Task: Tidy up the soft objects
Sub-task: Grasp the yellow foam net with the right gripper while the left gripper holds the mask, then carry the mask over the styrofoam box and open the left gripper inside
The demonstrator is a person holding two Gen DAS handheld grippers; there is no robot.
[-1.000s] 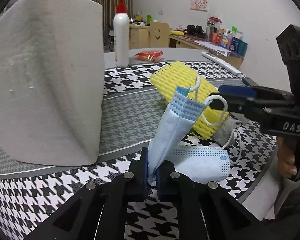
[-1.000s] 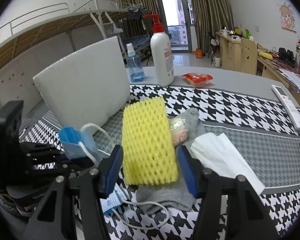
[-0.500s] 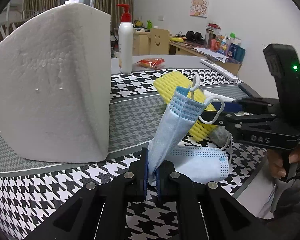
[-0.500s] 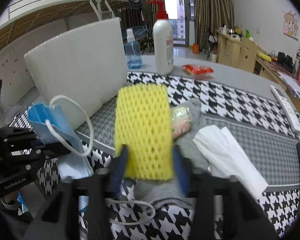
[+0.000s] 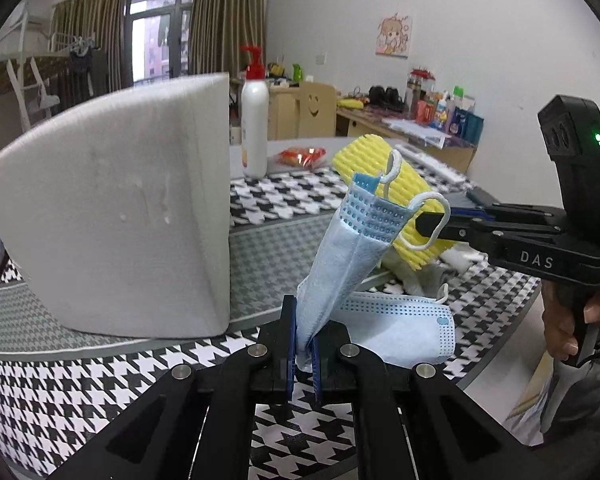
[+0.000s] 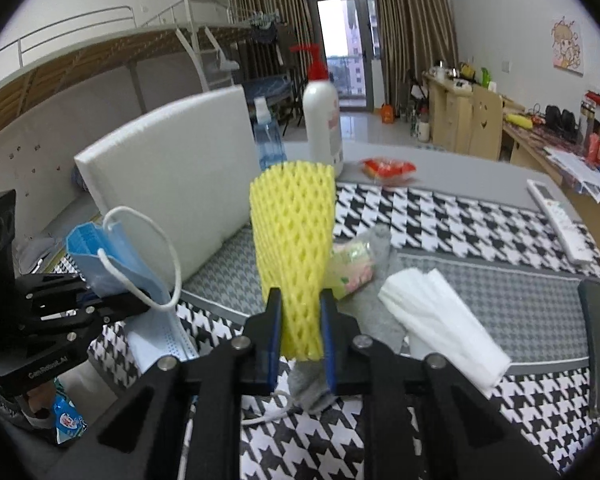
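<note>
while left gripper pinches pleated blue mask, right gripper clamps yellow foam net.

Black left tool and right tool, blue pads, silver screws, white "DAS" lettering, green light

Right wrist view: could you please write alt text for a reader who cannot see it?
The right claw is shut on a yellow foam net sleeve, lifted upright above a houndstooth tablecloth. At left, the left claw holds a blue face mask before a white foam board; folded white tissue lies at right.
</note>
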